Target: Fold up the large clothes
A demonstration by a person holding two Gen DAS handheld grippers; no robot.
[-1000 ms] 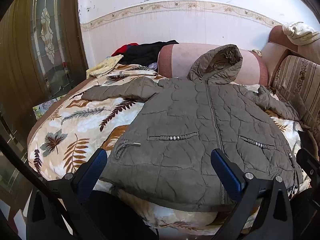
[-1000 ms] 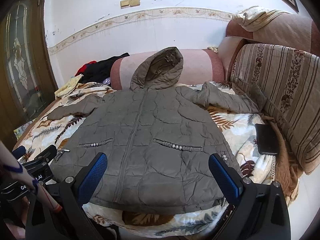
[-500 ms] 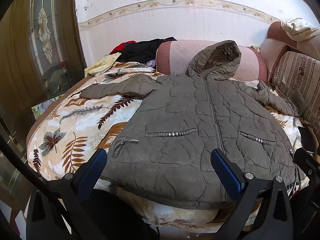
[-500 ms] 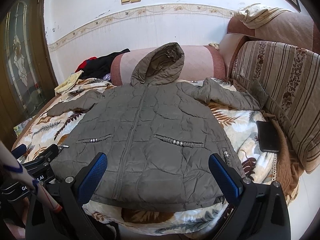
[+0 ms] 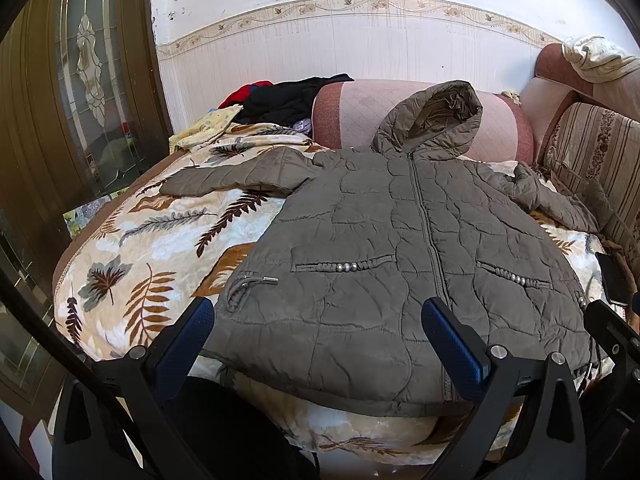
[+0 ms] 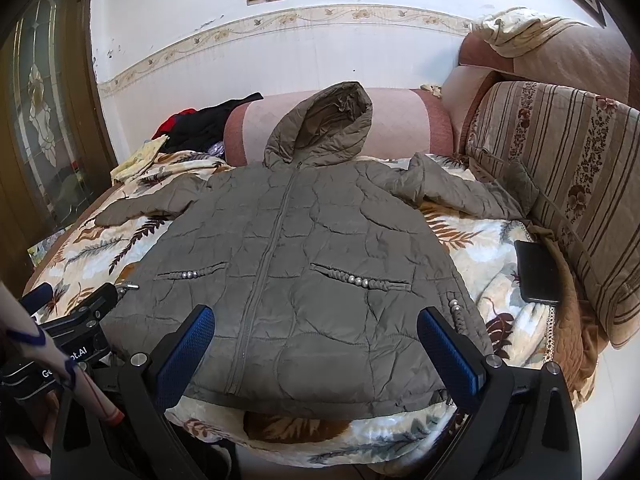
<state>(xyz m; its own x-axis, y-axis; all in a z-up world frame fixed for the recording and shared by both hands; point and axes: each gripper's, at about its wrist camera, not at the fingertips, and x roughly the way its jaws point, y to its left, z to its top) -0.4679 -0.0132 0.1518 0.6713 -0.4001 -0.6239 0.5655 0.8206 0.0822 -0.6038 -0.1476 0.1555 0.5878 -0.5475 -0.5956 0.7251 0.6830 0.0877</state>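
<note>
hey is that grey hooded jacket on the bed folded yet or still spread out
Spread out, not folded. The jacket lies front up and zipped on the leaf-print blanket, both sleeves out sideways, hood against the pink bolster.

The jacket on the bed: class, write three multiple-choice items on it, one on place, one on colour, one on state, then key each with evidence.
1. Where does the hood rest?
A against the pink bolster
B on the floor
C over the black phone

2. What colour is the jacket?
A red
B olive-grey
C white

3. How is the jacket's front?
A folded in half
B unzipped, spread open
C zipped, lying flat

Key: 1 A, the hood leans on the bolster. 2 B, its quilted shell is olive-grey. 3 C, the zip runs closed and both sleeves lie spread.
</note>
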